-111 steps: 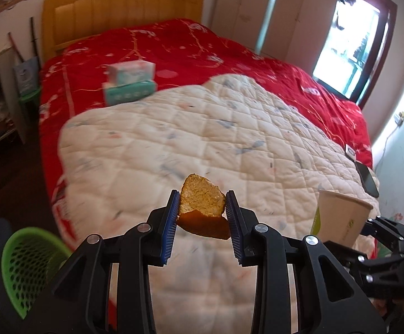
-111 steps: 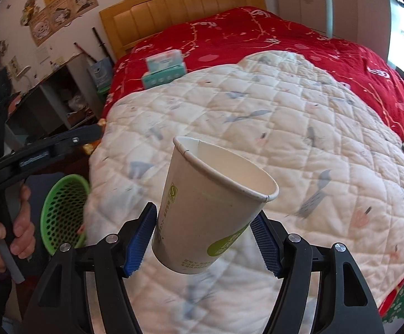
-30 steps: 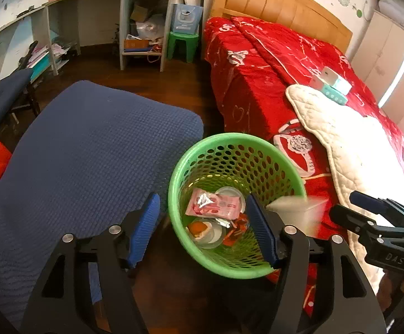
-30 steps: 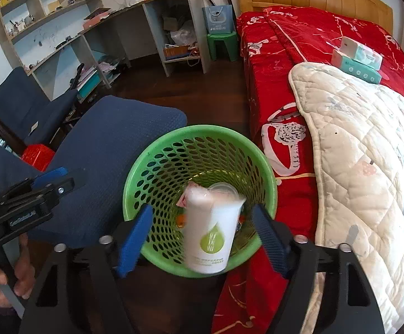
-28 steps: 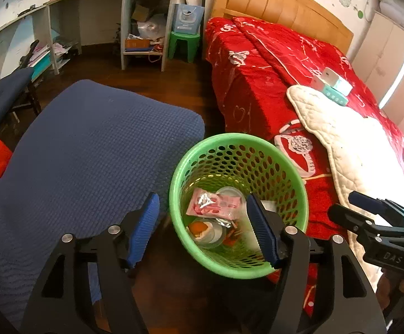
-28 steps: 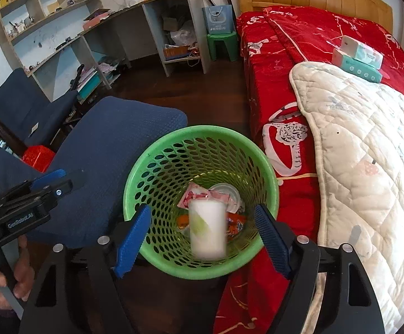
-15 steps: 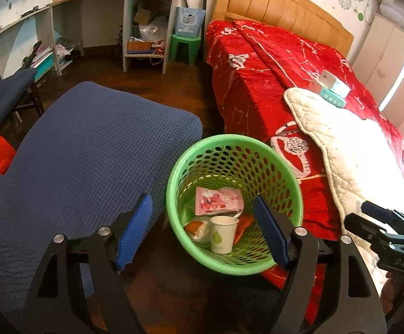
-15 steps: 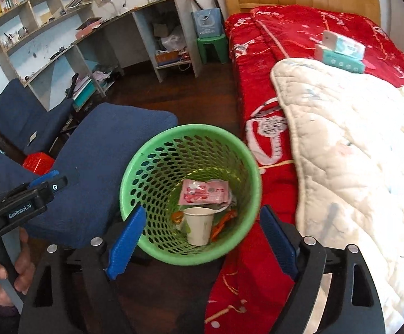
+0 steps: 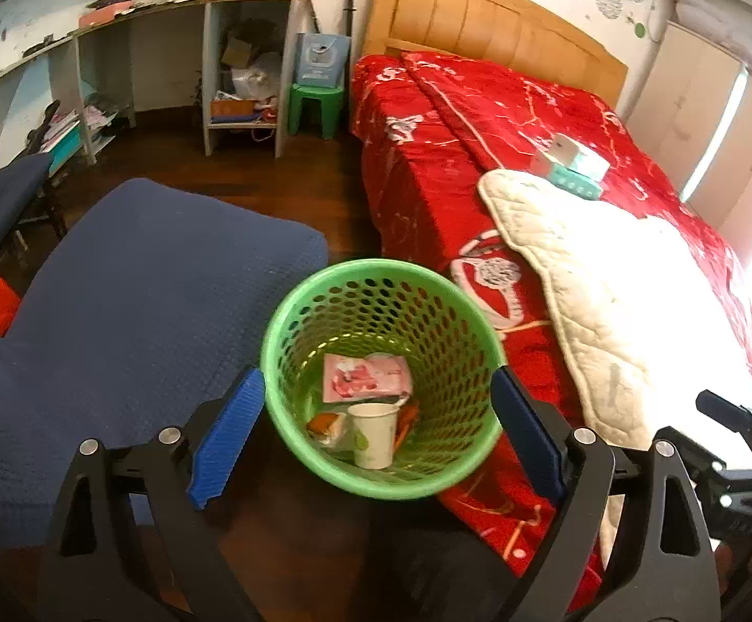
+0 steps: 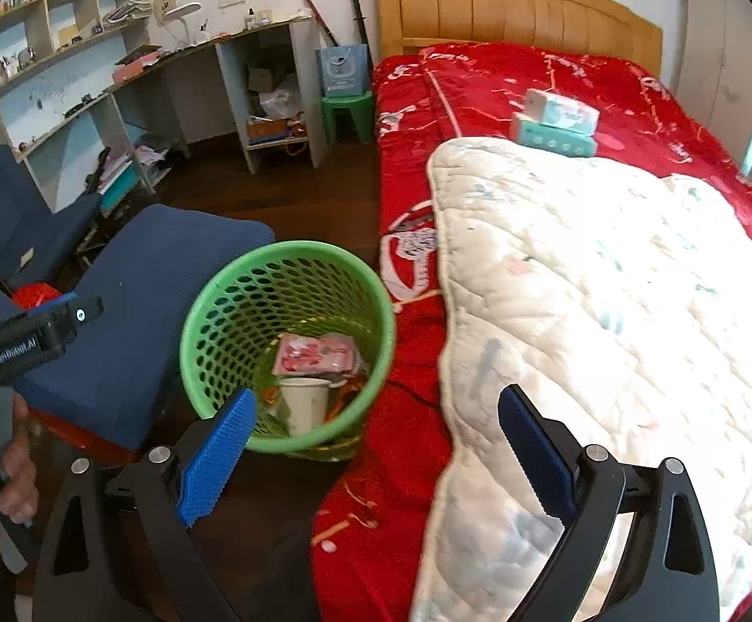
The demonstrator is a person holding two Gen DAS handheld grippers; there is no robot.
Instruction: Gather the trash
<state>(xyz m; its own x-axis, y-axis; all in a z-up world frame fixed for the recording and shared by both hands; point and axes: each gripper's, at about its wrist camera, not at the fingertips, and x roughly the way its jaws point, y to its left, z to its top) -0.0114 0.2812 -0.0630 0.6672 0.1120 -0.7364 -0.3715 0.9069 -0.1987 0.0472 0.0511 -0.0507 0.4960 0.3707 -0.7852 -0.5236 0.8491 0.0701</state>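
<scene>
Hovering over green basket [image 9: 430, 487]: left gripper [image 9: 376, 433], right gripper [image 10: 373, 448], jaws just spread wide, both empty. Paper cup [image 9: 373, 435] inside: light, crushable; pinch sidewall gently below rim.

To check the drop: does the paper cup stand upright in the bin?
Upright: the paper cup stands in the green bin, its open mouth facing up.

Round green perforated plastic basket [image 9: 430, 484]: smooth, slight sheen. White paper cup [image 9: 373, 434] inside: matt. Pink glossy film wrapper [image 9: 365, 377]: crinkled. Dark blue woven-cloth chair seat [image 9: 132, 321]: rough, textured. Cream quilted cotton pad [image 10: 609, 285]: stitched, soft, matt. Red printed cloth bedspread [image 10: 484, 88]. Yellow wooden headboard [image 10: 510, 5]: smooth, varnished. Dark wood floor [image 9: 293, 197]: polished.
</scene>
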